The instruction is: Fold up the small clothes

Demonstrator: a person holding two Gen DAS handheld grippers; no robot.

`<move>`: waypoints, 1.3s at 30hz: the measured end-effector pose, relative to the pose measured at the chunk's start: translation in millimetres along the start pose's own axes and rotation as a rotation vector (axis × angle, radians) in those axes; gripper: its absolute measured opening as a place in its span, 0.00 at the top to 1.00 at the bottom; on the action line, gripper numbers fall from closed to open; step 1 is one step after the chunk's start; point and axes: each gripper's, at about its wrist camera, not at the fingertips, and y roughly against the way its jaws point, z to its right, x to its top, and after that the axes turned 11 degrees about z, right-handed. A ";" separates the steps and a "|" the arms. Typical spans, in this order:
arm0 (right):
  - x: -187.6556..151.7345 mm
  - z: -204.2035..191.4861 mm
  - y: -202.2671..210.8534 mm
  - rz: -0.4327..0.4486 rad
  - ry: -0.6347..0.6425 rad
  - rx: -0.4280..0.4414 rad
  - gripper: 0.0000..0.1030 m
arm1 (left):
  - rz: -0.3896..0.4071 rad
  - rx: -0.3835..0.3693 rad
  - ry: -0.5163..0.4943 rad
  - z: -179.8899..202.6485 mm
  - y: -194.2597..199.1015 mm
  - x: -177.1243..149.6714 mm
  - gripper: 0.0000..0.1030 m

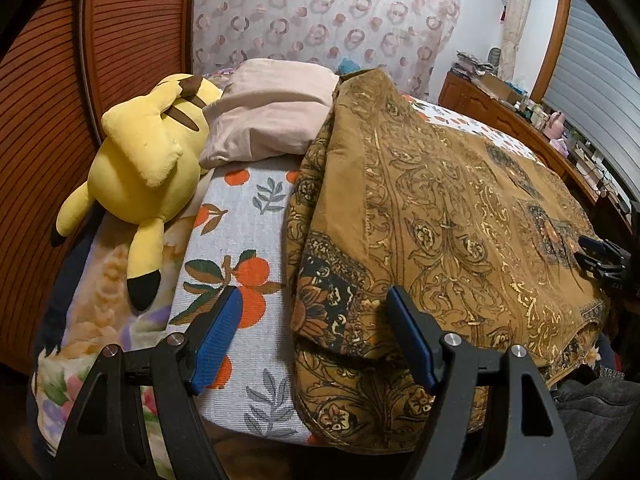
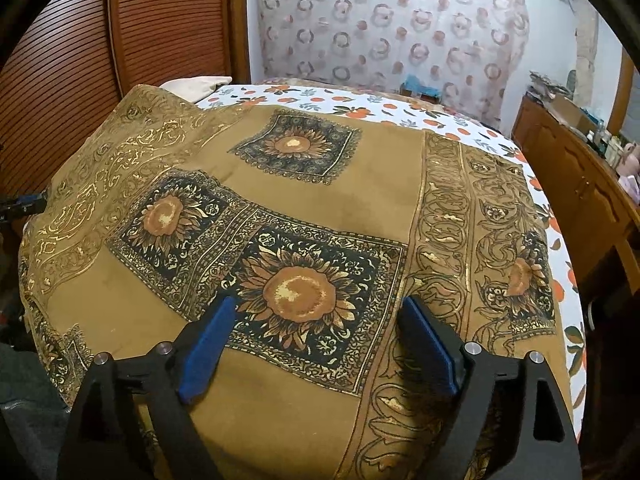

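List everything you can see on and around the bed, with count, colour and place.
brown sunflower-print cloth: one, brown with gold and black, spread over the bed
orange-print bedsheet: one, white with oranges, under the cloth
yellow plush toy: one, yellow, lying left of the cloth
pale pink pillow: one, pink, head of bed
wooden sideboard: one, brown, right of bed
left tool: one, black with blue pads, open
right tool: one, black with blue pads, open above the cloth

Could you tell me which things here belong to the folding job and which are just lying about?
For the job: brown sunflower-patterned cloth; open left gripper; open right gripper.

Lying about: yellow plush toy; pale pink pillow; orange-print bedsheet; cluttered wooden dresser.
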 end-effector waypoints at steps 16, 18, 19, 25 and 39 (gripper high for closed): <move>-11.0 0.0 7.5 0.045 -0.006 -0.008 0.13 | -0.018 -0.134 -0.010 10.7 -1.9 2.2 0.95; -10.7 -0.3 7.2 0.044 -0.005 -0.008 0.13 | 0.001 -0.195 0.029 12.5 1.8 10.8 0.95; -11.5 -0.4 7.7 0.044 -0.005 -0.008 0.13 | 0.011 -0.206 0.027 15.5 3.9 15.1 0.95; -12.2 0.4 10.4 0.036 -0.008 -0.008 0.13 | 0.119 -0.312 -0.027 56.0 21.0 64.4 0.95; -9.9 37.6 67.7 0.144 -0.084 -0.067 0.13 | 0.229 -0.549 -0.242 203.0 15.2 168.2 0.95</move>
